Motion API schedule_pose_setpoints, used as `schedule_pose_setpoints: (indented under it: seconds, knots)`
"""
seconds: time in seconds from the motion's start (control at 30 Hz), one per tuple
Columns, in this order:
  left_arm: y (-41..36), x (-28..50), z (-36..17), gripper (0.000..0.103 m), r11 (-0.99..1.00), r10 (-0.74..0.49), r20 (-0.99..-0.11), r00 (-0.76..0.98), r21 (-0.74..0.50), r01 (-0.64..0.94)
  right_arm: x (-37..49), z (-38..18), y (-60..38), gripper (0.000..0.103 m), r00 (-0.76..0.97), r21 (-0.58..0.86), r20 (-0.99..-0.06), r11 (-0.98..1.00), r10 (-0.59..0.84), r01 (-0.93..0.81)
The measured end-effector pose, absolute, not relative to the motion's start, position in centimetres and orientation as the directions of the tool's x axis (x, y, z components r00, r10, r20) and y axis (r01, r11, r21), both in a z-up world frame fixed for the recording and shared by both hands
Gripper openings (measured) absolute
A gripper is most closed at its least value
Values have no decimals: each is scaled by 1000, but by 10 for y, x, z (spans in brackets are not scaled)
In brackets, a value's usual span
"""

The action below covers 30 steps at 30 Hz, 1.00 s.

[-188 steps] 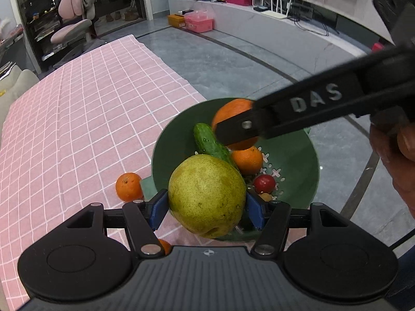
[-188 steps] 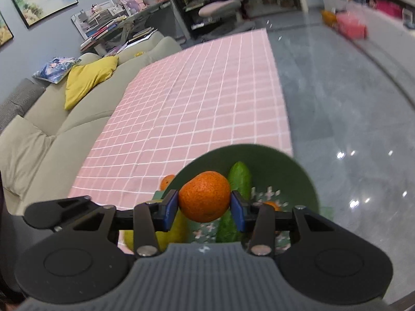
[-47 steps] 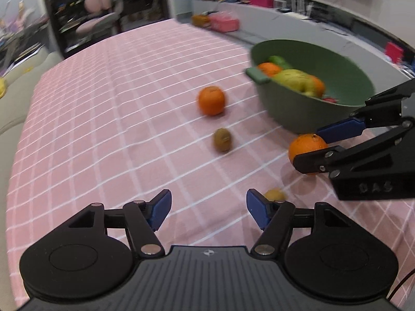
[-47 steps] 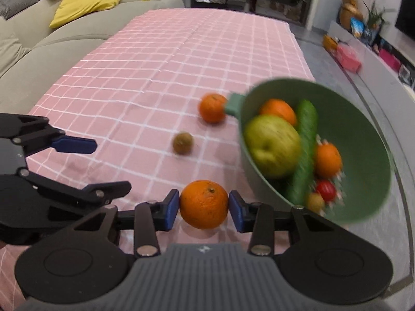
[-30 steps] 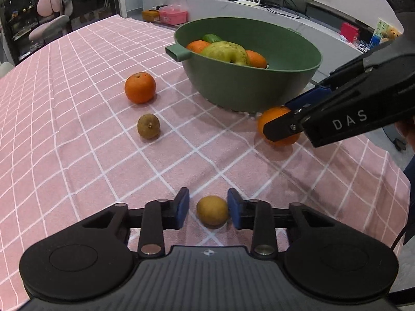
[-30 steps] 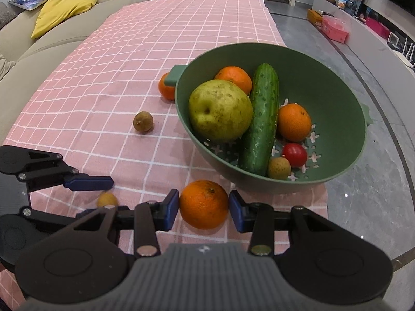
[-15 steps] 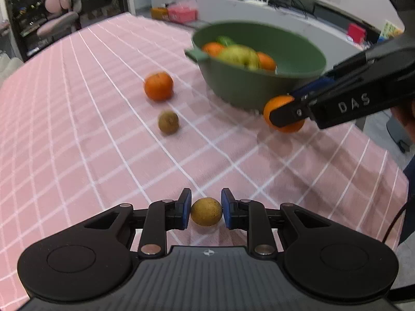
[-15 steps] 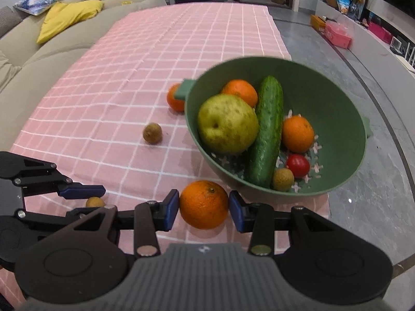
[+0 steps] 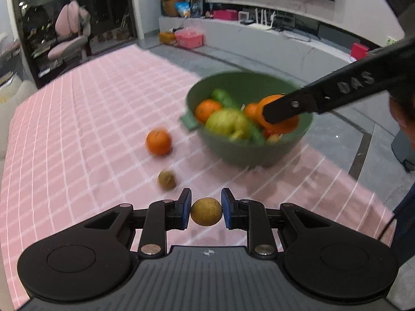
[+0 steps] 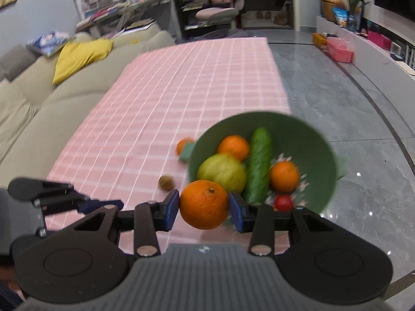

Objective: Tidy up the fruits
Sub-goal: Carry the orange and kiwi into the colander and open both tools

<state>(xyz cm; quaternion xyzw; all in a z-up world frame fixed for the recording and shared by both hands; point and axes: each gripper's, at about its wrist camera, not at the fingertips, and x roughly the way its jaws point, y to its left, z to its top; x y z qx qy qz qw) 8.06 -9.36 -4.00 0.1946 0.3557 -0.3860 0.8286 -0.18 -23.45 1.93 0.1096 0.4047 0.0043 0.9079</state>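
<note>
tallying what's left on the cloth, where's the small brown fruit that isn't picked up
In the left wrist view the small brown fruit lies on the pink tablecloth, just below the loose orange, left of the green bowl.

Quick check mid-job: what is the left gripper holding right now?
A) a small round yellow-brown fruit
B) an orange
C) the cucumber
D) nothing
A: in the left wrist view the left gripper has its blue pads closed on a small round yellow-brown fruit, lifted clear of the pink tablecloth.

Both wrist cameras look steeply down along their own fingers from close above the near end of the pink checked tablecloth [image 9: 77, 134], facing and sharing the green bowl [image 10: 324, 155] from its opposite sides.
</note>
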Motion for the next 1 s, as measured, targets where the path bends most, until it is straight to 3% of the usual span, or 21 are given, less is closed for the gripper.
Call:
schedule_pose_setpoints:
  seconds: [0.3,0.63,1.0]
  knots:
    - [-182,81,-17,27,596,-546,-692,472,74,799,19,45,-320,39,662,318,-729,943,177,97]
    - [-250,83,-43,27,621,-481,-745,462,83,780,50,26,-347,39,581,278,-793,957,181,81]
    - [-254,92,-63,27,664,-449,-791,415,15,748,65,-5,-339,39,474,202,-866,979,162,35]
